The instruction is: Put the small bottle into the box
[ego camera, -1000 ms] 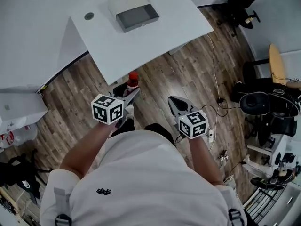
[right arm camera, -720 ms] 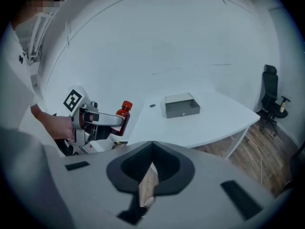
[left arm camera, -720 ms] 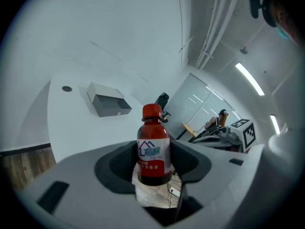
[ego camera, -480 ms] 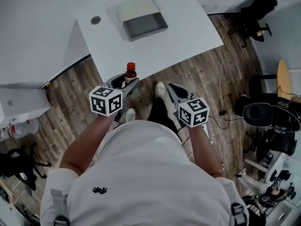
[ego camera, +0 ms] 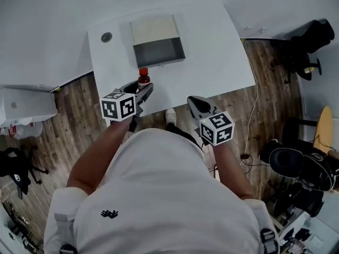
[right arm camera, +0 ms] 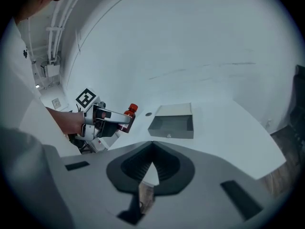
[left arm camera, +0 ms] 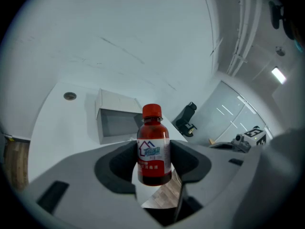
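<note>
My left tongs point(left arm camera: 153, 157) clamp the upright small bottle point(left arm camera: 153, 140); the box point(left arm camera: 114, 102) lies straight ahead on the tabletop point(left arm camera: 64, 128). Right tongs point(right arm camera: 151, 150) clenched, empty.

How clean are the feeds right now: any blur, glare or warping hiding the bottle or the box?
Left gripper view: the bottle is sharp, with heavy fisheye bending and black corners. Right gripper view: same warping, the box is clear, no glare. Head view: flat, dim light, the box's inside is shaded, the edges curve, nothing looks smeared.
</note>
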Available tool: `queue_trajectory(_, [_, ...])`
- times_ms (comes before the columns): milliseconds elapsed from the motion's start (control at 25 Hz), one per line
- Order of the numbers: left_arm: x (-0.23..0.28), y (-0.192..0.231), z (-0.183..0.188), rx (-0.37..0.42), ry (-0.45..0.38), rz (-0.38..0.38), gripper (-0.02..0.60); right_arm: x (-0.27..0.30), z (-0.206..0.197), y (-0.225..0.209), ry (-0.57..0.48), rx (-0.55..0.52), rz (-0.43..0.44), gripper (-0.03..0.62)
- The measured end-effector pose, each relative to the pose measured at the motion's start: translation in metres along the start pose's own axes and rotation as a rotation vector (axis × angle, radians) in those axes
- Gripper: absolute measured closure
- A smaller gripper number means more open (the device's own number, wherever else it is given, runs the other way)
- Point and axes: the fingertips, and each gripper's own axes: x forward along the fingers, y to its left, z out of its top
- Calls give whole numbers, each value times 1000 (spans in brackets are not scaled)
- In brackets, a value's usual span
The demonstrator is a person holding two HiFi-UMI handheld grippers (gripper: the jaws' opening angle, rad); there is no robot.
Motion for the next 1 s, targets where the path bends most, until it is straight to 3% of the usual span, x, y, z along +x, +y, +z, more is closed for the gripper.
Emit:
queue_trajectory(440, [125, 33, 44, -135, 32, 223, 362, 18, 23, -112, 40, -15, 158, 589])
queue_trajectory(1000, [184, 94, 44, -244, 148, 380, 362, 25, 16, -141, 60, 61, 216, 589])
